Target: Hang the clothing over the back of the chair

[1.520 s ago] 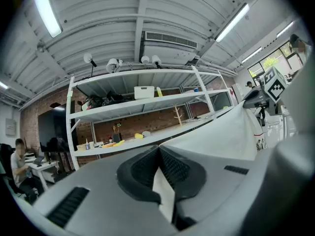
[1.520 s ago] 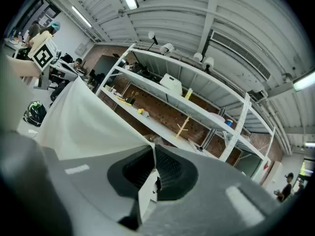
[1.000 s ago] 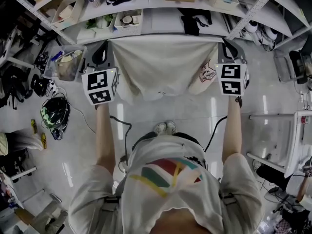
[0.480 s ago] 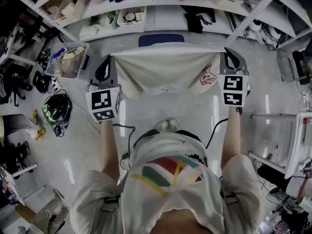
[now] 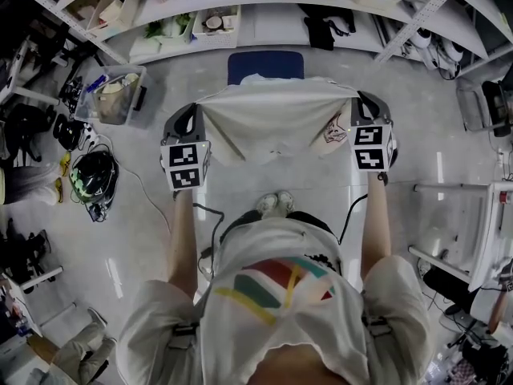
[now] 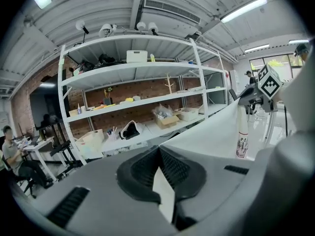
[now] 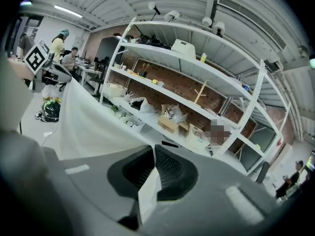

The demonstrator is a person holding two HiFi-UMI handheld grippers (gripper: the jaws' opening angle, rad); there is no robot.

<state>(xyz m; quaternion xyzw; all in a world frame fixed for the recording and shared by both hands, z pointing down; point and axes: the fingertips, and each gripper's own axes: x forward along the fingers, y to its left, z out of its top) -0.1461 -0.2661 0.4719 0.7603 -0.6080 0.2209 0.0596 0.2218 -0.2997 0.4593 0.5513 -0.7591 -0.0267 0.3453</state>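
A white T-shirt (image 5: 272, 119) with a small print near one sleeve is stretched flat between my two grippers in the head view. My left gripper (image 5: 195, 109) is shut on its left corner and my right gripper (image 5: 362, 103) is shut on its right corner. The cloth's far edge hangs over the near edge of a blue chair (image 5: 265, 64) that stands just beyond it. In the left gripper view, white fabric (image 6: 165, 195) is pinched between the black pads, and the shirt (image 6: 216, 132) runs off to the right. The right gripper view shows white fabric (image 7: 147, 193) clamped the same way.
Long metal shelves (image 5: 240, 6) with bins and boxes run along the far side behind the chair. A clear bin (image 5: 116, 95) sits on the floor at left, with a helmet (image 5: 94, 179) and cables nearer. A white rack (image 5: 473, 215) stands at right.
Both grippers came down and nearer to me with the shirt held between them. The blue chair, hidden behind the shirt a second ago, now shows above its far edge.
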